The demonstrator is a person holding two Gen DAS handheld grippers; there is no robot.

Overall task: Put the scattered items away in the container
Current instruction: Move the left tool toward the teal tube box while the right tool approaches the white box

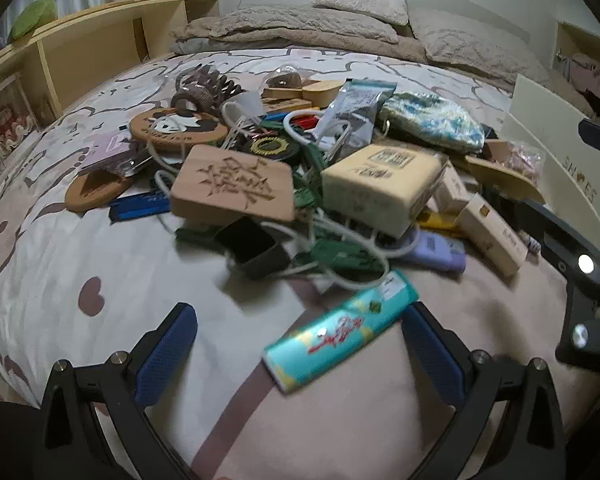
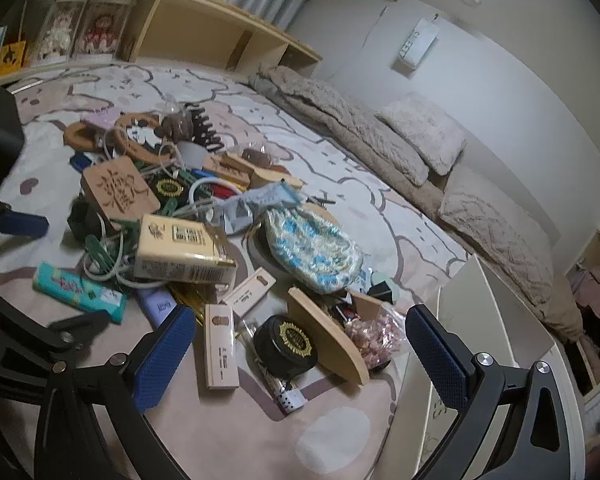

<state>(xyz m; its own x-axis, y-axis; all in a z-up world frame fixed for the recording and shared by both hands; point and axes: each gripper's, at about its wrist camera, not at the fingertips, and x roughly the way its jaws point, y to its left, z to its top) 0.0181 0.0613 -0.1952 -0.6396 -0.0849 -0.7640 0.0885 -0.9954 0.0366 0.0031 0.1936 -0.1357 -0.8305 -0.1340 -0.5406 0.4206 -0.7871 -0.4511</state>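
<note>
A pile of scattered items lies on the bed. My left gripper (image 1: 300,344) is open, just above a teal packet (image 1: 340,330) that lies between its blue fingers, untouched as far as I can tell. Behind it lie a carved wooden block (image 1: 232,184) and a cream box (image 1: 380,188). My right gripper (image 2: 300,352) is open over a black round tin (image 2: 286,344), a wooden board (image 2: 328,340) and a slim cream box (image 2: 220,346). The white container (image 2: 496,320) stands open at the right; it also shows in the left wrist view (image 1: 560,152).
White cables (image 1: 340,240) tangle with green clips (image 1: 340,256) in the pile. A blue-patterned pouch (image 2: 312,252) and a bag of pink sweets (image 2: 374,340) lie near the container. Folded blankets (image 2: 360,140) line the wall. A wooden shelf (image 1: 100,40) stands behind the bed.
</note>
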